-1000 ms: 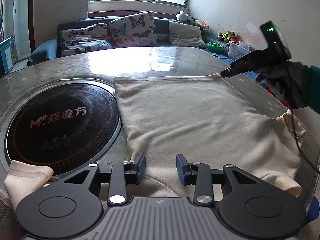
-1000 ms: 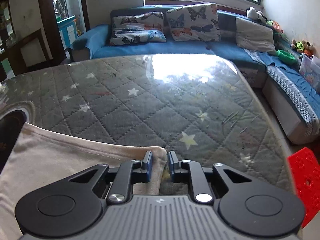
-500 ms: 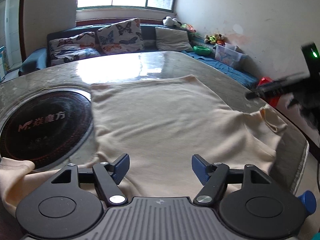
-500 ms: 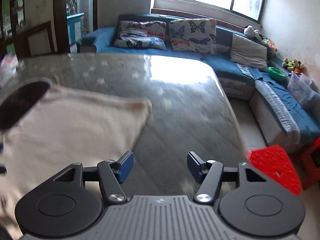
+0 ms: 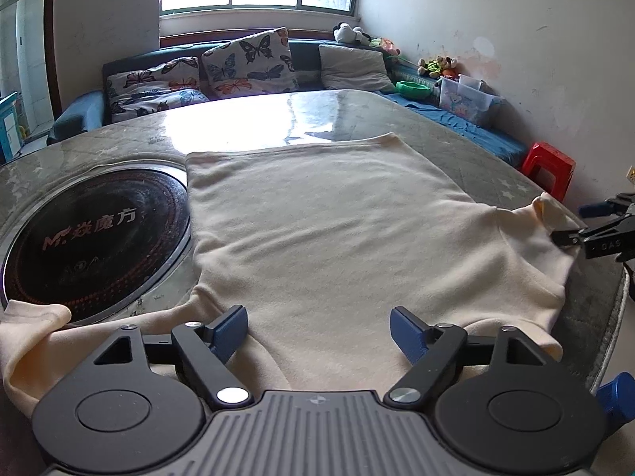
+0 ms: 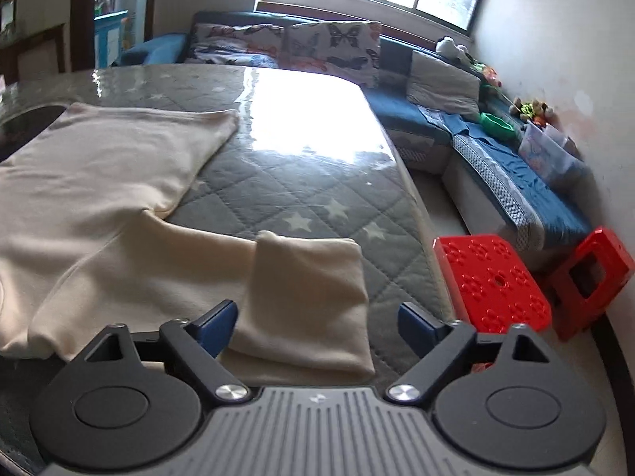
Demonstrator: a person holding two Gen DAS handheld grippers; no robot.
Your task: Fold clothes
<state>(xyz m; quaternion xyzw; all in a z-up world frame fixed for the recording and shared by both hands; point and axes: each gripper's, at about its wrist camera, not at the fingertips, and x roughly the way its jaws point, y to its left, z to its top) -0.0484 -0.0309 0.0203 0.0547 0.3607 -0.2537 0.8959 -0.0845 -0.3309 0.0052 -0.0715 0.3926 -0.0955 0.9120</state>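
On the far left of the grey quilted table (image 5: pixel 496 166) sits a round black cooktop with red letters (image 5: pixel 91 238), and one sleeve end of the cream long-sleeved shirt (image 5: pixel 317 230) lies curled just beside it. The shirt is spread flat over the table, its bottom hem on the far side. The left gripper (image 5: pixel 317 327) hangs over the near edge of the shirt; its blue pads are far apart and opening wider, with cloth under them but nothing pinched. Further right, the right gripper (image 6: pixel 315 323) is over the other sleeve (image 6: pixel 305 297), which is bent back on itself. Its pads are opening too and press on nothing. I think the next job is to fold the sleeves in. To do it well, each gripper should come down low, pinch only the top layer near the sleeve end, and lay it flat across the body without dragging the shirt. The collar is hidden under the left gripper. The right sleeve's end is cut off behind the right gripper, so I cannot tell how it lies.
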